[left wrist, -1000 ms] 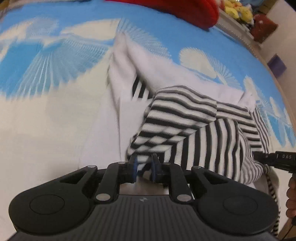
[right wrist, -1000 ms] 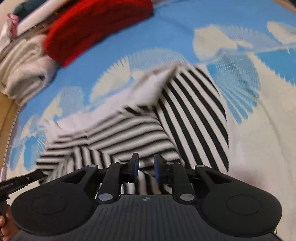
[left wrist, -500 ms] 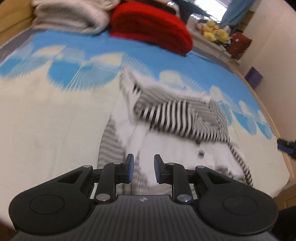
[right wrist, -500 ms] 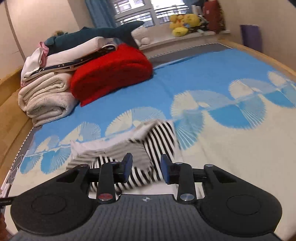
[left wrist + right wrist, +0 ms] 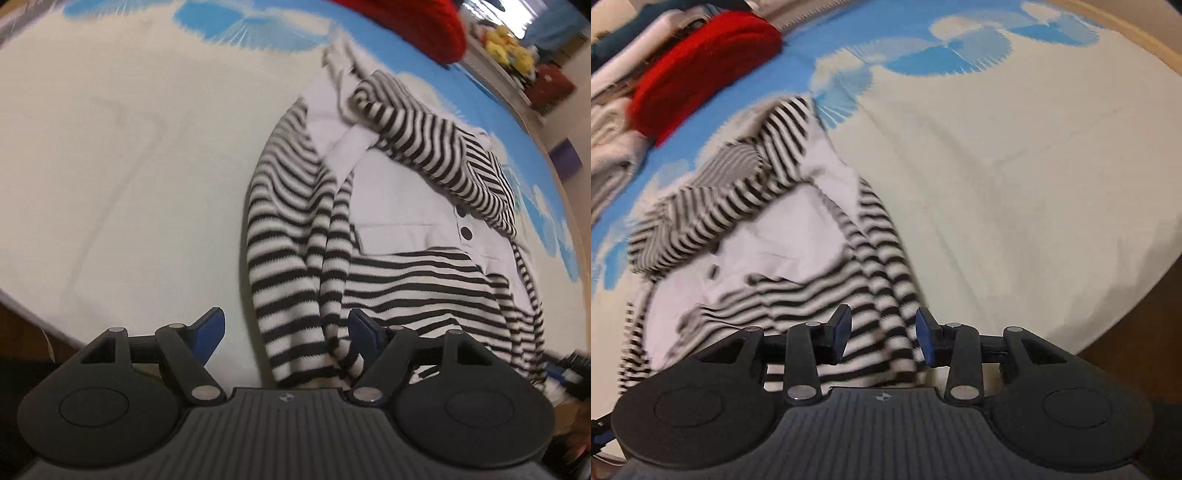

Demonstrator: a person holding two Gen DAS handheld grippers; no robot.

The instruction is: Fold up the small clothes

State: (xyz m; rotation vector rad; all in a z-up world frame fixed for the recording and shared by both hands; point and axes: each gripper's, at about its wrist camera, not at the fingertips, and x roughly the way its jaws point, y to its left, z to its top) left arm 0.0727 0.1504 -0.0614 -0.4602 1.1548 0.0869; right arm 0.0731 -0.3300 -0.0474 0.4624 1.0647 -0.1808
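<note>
1. On the bed [image 5: 122, 177], near its front edge, a striped garment [image 5: 303, 236] is laid out, black-and-white with plain white panels; it is seen again in the right wrist view [image 5: 798, 254].
2. The bed is covered by a cream spread with blue fan shapes towards its far edge.
3. Two dark buttons [image 5: 466, 232] are seen on a white panel of the garment, beside a striped fold that is draped across its far part.
4. A striped sleeve [image 5: 280, 295] is stretched towards the front edge of the bed, and its cuff end lies between the fingers of the left gripper [image 5: 287, 325].
5. The jaws of the left gripper have just been opening and now stand wide; the blue pads [image 5: 212, 326] are clear of the cloth on one side, and no pressing on the sleeve is seen.
6. The right gripper [image 5: 883, 332] is held over the other striped sleeve [image 5: 897, 295], close to the same front edge.
7. Its jaws have been opened lately to a middling gap; the cloth lies between and beneath the fingers, but a grip on it is not shown.
8. A red folded item [image 5: 701, 70] is placed at the far edge of the bed, with pale folded bedding [image 5: 609, 147] beside it.
9. Yellow soft toys [image 5: 511, 48] are made out beyond the far corner in the left wrist view.
</note>
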